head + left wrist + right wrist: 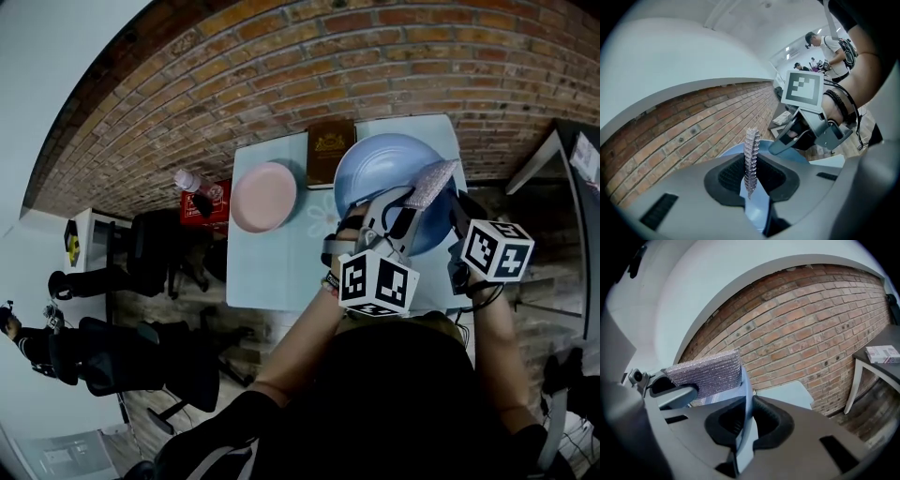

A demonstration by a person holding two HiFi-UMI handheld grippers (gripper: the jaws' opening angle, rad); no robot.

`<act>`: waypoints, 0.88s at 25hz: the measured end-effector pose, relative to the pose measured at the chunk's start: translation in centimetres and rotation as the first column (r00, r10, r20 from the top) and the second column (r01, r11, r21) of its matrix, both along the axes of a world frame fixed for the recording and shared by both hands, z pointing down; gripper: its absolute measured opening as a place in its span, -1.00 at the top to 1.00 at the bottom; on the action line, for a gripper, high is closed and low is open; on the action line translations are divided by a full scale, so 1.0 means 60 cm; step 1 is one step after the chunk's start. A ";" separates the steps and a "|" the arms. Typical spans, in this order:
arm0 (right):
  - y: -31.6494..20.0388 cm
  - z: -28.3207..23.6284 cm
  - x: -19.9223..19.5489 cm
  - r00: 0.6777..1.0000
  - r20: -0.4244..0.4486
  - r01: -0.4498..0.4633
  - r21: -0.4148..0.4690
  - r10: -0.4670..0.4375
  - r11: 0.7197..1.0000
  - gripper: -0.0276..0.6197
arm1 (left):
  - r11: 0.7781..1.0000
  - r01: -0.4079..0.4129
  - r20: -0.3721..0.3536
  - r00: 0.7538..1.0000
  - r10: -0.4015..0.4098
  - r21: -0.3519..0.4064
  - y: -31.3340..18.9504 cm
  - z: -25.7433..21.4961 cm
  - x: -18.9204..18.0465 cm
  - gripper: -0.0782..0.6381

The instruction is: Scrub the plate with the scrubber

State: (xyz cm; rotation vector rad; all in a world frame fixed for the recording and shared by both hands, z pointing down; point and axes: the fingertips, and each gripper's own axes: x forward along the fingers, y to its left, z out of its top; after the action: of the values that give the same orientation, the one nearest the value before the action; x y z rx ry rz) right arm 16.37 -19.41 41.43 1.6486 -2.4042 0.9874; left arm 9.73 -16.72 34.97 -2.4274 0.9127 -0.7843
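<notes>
The right tool (746, 423) is clenched on the near rim of the blue plate (380, 164), steadying it over the counter (267, 272) so it can be scrubbed. The left tool (751, 177) grips the scrubber (751, 154) by one edge, bringing it to the plate's far right rim.

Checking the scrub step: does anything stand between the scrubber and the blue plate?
Nothing visible does. The left gripper is shut on the scrubber, which lies beside the blue plate; the right gripper is shut on that plate's rim.
</notes>
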 end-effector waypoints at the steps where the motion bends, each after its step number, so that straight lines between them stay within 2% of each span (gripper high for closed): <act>1: -0.001 -0.002 0.005 1.000 0.004 -0.005 0.003 0.005 1.000 0.77 | 1.000 0.005 0.005 1.000 -0.006 0.011 -0.008 -0.005 0.001 0.56; 10: -0.007 -0.017 0.021 0.999 0.024 -0.032 0.023 0.032 0.999 0.77 | 0.998 0.039 0.018 0.999 -0.040 0.047 -0.048 -0.033 -0.005 0.56; 22: -0.001 -0.021 0.014 0.999 0.032 -0.032 0.041 0.031 0.999 0.77 | 0.991 0.113 0.017 0.993 -0.115 0.074 -0.081 -0.049 -0.055 0.56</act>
State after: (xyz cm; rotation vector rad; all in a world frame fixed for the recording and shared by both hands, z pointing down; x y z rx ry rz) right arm 17.24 -19.44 40.18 1.7022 -2.4424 0.9811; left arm 6.46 -21.59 32.01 -2.3162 1.0611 -0.8006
